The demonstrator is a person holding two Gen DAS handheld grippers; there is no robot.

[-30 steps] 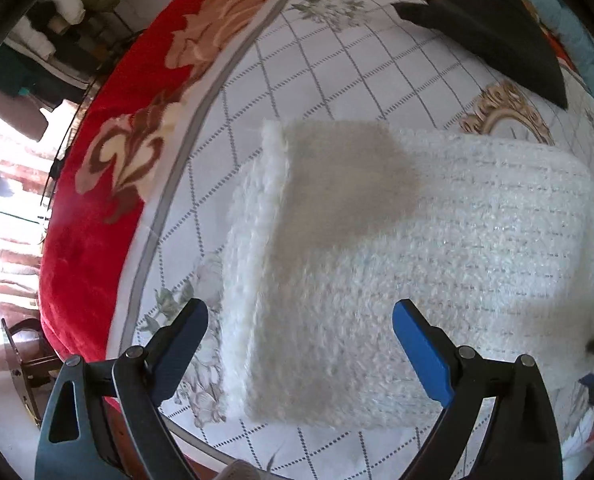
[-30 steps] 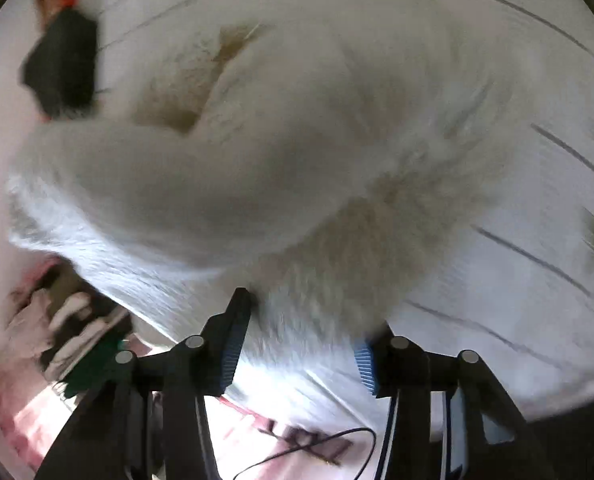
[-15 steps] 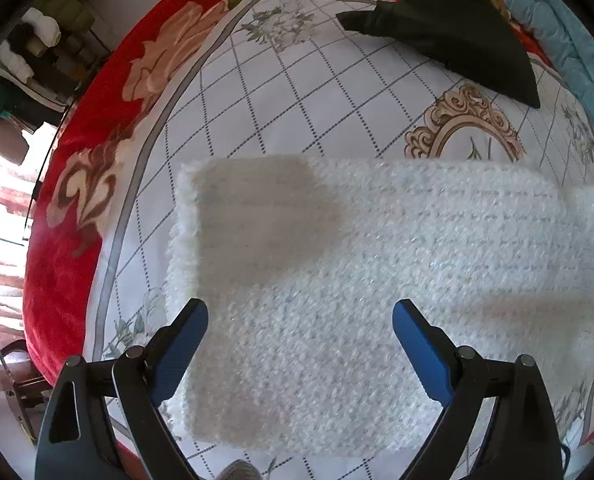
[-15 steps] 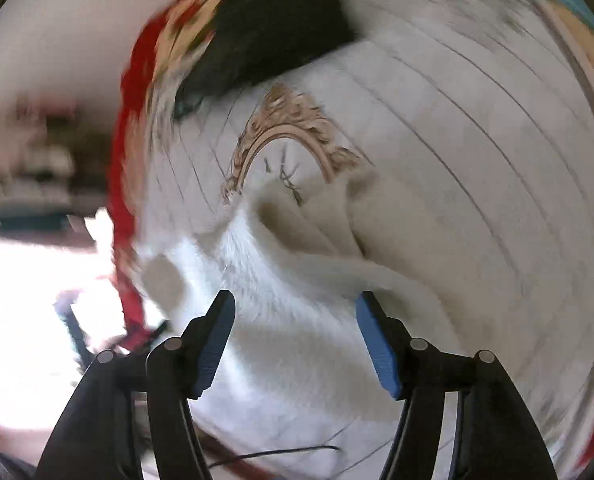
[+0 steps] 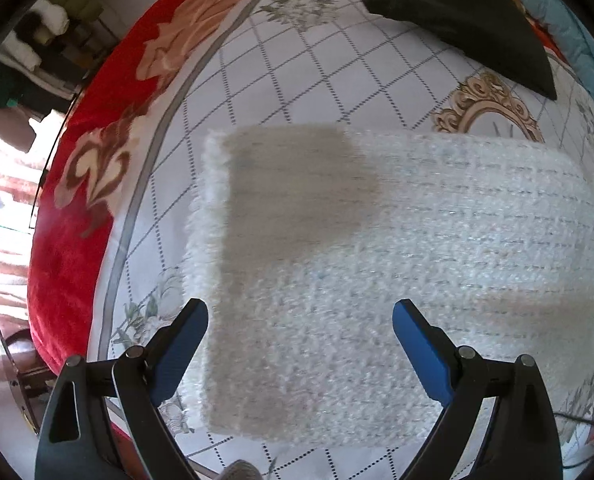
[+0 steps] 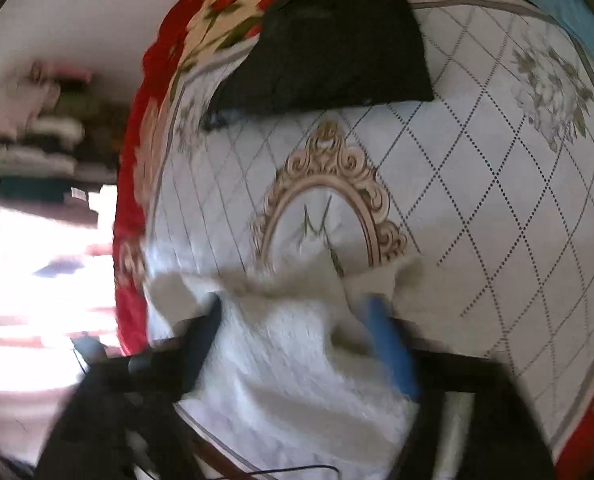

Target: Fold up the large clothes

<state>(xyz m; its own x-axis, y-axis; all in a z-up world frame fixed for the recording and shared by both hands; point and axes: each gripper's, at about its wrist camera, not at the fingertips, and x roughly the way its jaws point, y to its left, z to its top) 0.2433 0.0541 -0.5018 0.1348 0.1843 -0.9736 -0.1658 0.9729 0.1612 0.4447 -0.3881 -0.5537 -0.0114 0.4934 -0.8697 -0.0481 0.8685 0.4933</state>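
Note:
A fluffy white knit garment (image 5: 377, 260) lies folded into a wide rectangle on the bed; in the right wrist view it (image 6: 297, 360) fills the lower middle, its far edge rumpled. My left gripper (image 5: 300, 328) is open and empty, its blue pads just above the garment's near left part. My right gripper (image 6: 293, 316) is open with the white knit lying between its blurred fingers (image 6: 389, 344); I cannot tell whether they touch it.
The bedspread (image 5: 297, 80) is white with a diamond grid, a gold frame motif (image 6: 329, 200) and a red floral border (image 5: 81, 208). A black folded garment (image 5: 477, 20) lies at the far side, also in the right wrist view (image 6: 337, 48). Shelves of clothes (image 5: 37, 40) stand beyond the bed's left edge.
The right gripper has swung from close over the garment to level with the bed, staying open. The left gripper has shifted a little over the garment, still open.

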